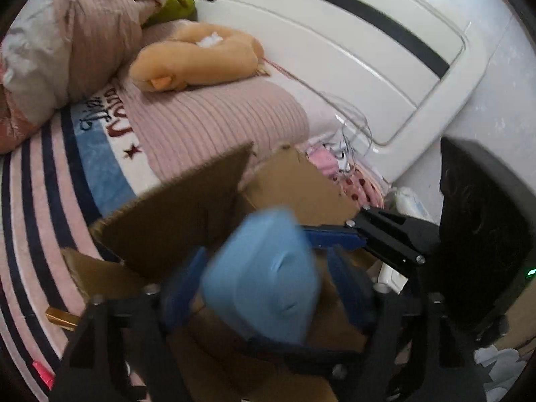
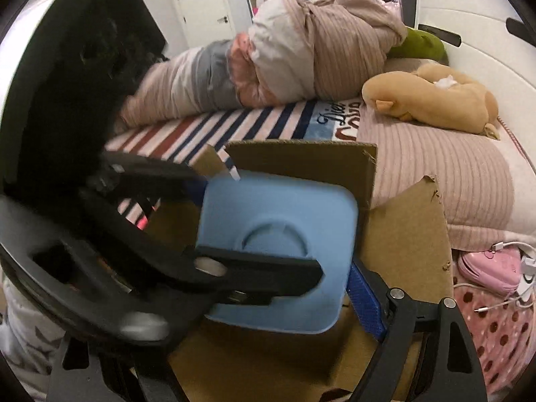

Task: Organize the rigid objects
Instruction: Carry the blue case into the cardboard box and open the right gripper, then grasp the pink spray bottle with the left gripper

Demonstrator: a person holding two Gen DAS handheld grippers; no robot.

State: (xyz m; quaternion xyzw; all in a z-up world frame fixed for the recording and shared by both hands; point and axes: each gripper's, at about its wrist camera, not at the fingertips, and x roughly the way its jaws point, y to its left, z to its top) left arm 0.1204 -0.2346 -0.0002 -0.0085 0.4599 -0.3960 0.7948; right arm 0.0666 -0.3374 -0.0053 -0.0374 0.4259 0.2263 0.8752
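Observation:
A light blue square plastic container (image 1: 264, 278) is held over an open cardboard box (image 1: 174, 214) on the bed. My left gripper (image 1: 264, 288) has its blue pads (image 1: 182, 284) on both sides of the container, shut on it. In the right wrist view the same container (image 2: 278, 234) faces the camera with a round recess on its flat side. My right gripper (image 2: 278, 288) is around it, one blue pad (image 2: 365, 298) against its right edge; its left finger is hidden behind the left gripper's black arm (image 2: 234, 271). The box (image 2: 402, 234) stands behind and below.
A tan plush toy (image 1: 197, 57) and a bundled striped quilt (image 1: 77, 40) lie on the striped bed cover (image 1: 43, 207). A white headboard (image 1: 351, 50) stands behind. A gold bar-like object (image 1: 62, 318) lies left of the box. Pink items and white cables (image 2: 495, 268) lie to the right.

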